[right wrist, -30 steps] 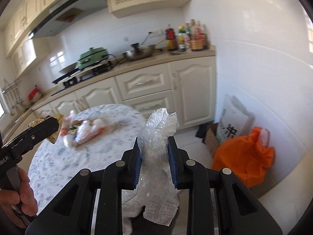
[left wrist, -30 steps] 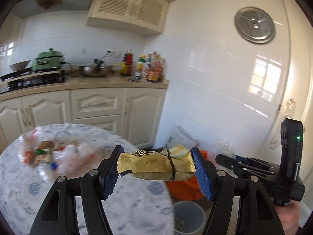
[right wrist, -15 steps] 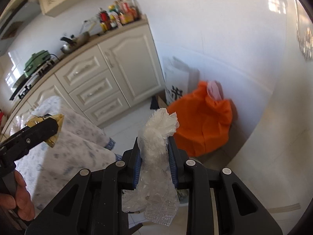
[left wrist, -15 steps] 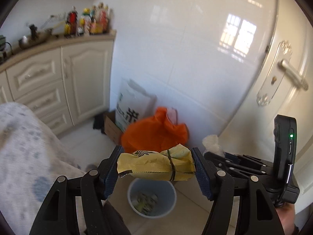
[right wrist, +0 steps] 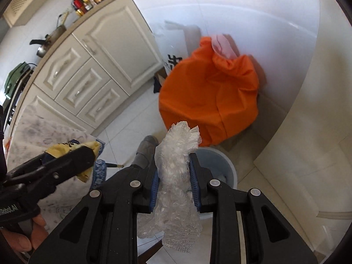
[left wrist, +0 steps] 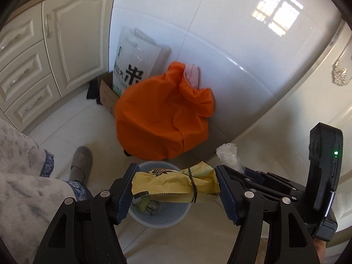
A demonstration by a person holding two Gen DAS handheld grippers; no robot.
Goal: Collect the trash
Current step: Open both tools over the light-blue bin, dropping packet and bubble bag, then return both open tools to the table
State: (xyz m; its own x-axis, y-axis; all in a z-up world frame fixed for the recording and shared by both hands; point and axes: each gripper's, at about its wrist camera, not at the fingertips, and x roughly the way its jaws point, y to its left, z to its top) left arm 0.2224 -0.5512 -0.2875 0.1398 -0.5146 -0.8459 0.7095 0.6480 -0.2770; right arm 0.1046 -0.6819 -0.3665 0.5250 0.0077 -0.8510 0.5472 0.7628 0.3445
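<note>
My left gripper (left wrist: 175, 192) is shut on a crumpled yellow wrapper (left wrist: 173, 186) and holds it right above a pale blue trash bin (left wrist: 160, 216) on the floor; some scraps lie inside the bin. My right gripper (right wrist: 175, 181) is shut on a wad of clear plastic wrap (right wrist: 176, 171) and hovers near the same bin (right wrist: 222, 165), whose rim shows behind its fingers. The left gripper with the wrapper (right wrist: 72, 151) shows at the left of the right wrist view; the right gripper with the plastic (left wrist: 228, 156) shows at the right of the left wrist view.
A full orange bag (left wrist: 162, 114) leans on the white tiled wall behind the bin. A white printed sack (left wrist: 134, 63) and a cardboard box (left wrist: 106, 92) stand beside cream cabinets (left wrist: 33, 66). The table's patterned cloth (left wrist: 24, 173) hangs at the left. A grey shoe (left wrist: 80, 162) is on the floor.
Both grippers swung away from the table and tipped down toward the floor. The bin and orange bag came closer, and the wrapper now hangs over the bin. Both grips are unchanged.
</note>
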